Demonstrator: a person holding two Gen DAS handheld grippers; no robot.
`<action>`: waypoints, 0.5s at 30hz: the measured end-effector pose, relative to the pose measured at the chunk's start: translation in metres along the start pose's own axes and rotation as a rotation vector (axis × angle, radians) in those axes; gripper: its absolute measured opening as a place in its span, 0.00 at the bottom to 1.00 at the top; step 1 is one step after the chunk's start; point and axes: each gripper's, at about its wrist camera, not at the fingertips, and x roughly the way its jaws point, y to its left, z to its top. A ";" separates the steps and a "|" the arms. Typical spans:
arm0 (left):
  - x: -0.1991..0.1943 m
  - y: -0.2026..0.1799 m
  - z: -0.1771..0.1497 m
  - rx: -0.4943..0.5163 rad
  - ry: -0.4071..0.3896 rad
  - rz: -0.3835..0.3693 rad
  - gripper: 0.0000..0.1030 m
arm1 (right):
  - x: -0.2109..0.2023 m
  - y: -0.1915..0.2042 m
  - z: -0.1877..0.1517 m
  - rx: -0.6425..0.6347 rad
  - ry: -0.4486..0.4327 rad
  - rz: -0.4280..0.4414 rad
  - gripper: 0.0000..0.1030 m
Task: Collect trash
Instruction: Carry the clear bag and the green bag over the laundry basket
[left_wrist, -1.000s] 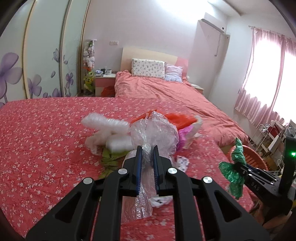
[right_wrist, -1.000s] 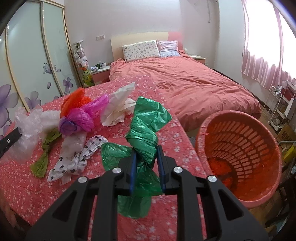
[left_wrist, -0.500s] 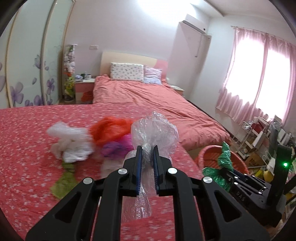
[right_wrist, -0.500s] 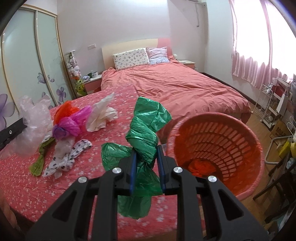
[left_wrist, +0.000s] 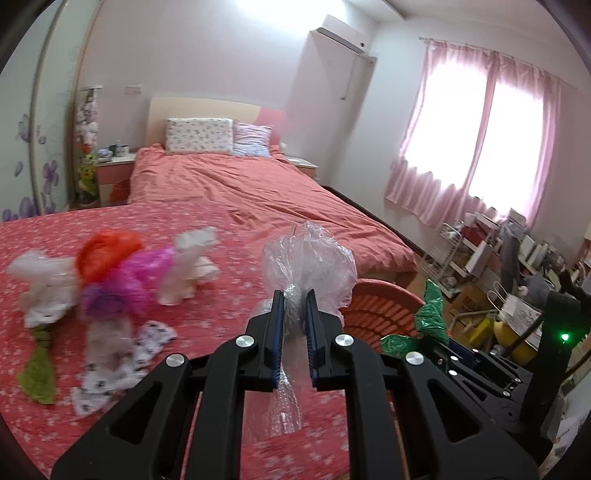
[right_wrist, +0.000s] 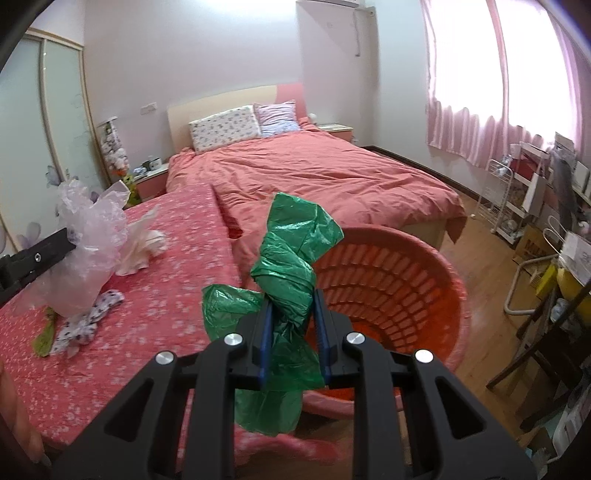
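The right gripper (right_wrist: 291, 325) is the one nearly home: its jaws are clamped on a twisted green plastic bag (right_wrist: 291, 266), and the orange laundry-style basket (right_wrist: 417, 266) sits just ahead of it and a little to the right, mouth tilted toward the gripper. The bag stands roughly upright between the fingers, a knotted top above and a loose tail hanging below, and already overlaps the near rim. A short push forward and right should put it over the opening.

The left gripper (left_wrist: 293, 321) is pinched on a crumpled clear plastic bag (left_wrist: 306, 266), which also stands tall along the fingers. From there the basket (left_wrist: 380, 306) lies ahead and to the right, partly hidden behind the bag, with the right gripper between it and the far rim. So the left hand is the farther one and will likely wait its turn.

On the flowered red bedspread (left_wrist: 207, 302) to the left, more litter lies unpicked: an orange bag (left_wrist: 107, 247), a pink-purple one (left_wrist: 122, 284), a white wad (left_wrist: 188, 266), a spotted scrap (left_wrist: 122, 362) and a green strip (left_wrist: 37, 373).

Against a second ago, both views have swung right. The basket then sat well off to the right gripper's side; now it fills the ground just past the green bag. Both grips look unchanged
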 end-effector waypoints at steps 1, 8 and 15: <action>0.006 -0.006 0.000 0.007 0.007 -0.013 0.11 | 0.002 -0.005 -0.001 0.006 0.002 -0.007 0.21; 0.033 -0.041 -0.004 0.049 0.044 -0.073 0.11 | 0.019 -0.042 0.001 0.056 0.018 -0.052 0.21; 0.064 -0.068 -0.008 0.073 0.083 -0.119 0.11 | 0.034 -0.070 0.004 0.094 0.019 -0.081 0.21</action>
